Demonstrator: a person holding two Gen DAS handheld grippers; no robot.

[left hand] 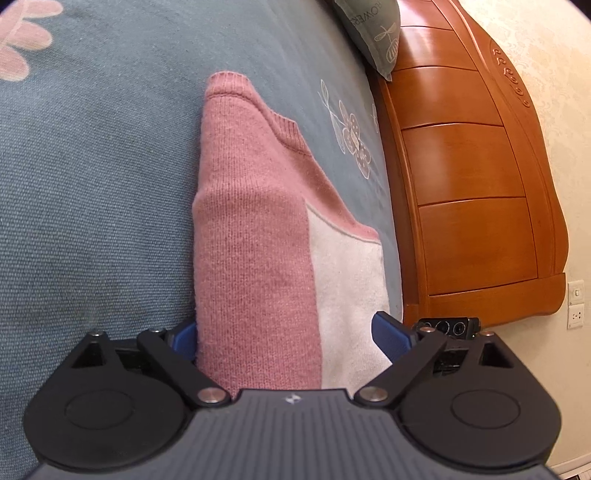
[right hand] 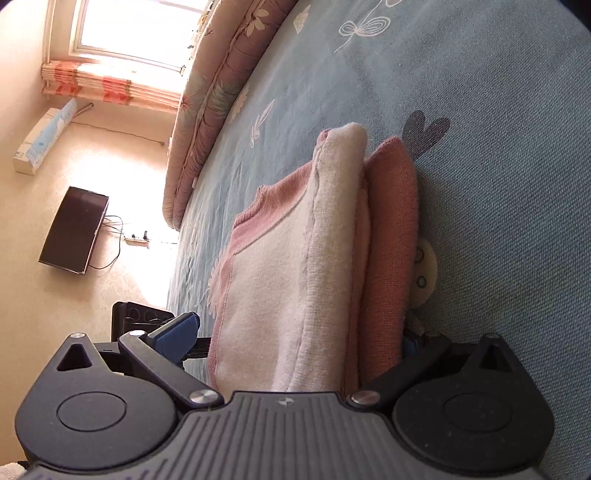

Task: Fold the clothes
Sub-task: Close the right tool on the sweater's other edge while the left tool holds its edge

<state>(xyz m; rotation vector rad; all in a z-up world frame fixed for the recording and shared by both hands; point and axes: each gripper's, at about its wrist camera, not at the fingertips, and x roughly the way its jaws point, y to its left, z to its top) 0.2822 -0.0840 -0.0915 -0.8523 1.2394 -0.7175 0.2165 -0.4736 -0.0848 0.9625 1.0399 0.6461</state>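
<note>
One pink and white sweater [left hand: 258, 236] lies folded on the blue-grey bed cover [left hand: 92, 192], its long axis running straight away from both cameras, with the ribbed neckline at the far end. The left gripper [left hand: 291, 338] stands spread wide, its blue pads on either side of the sweater's near end; the left pad touches the pink fold, while the right pad [left hand: 391, 338] stands free. The right gripper [right hand: 295, 338] is likewise spread around the stacked layers, its far pad mostly hidden behind the fold. Only the left wrist view shows the wooden headboard [left hand: 472, 177] and one pillow [left hand: 373, 29]; only the right wrist view shows the window [right hand: 140, 26], one dark screen [right hand: 74, 236] on the floor and a rolled quilt [right hand: 214, 88].
</note>
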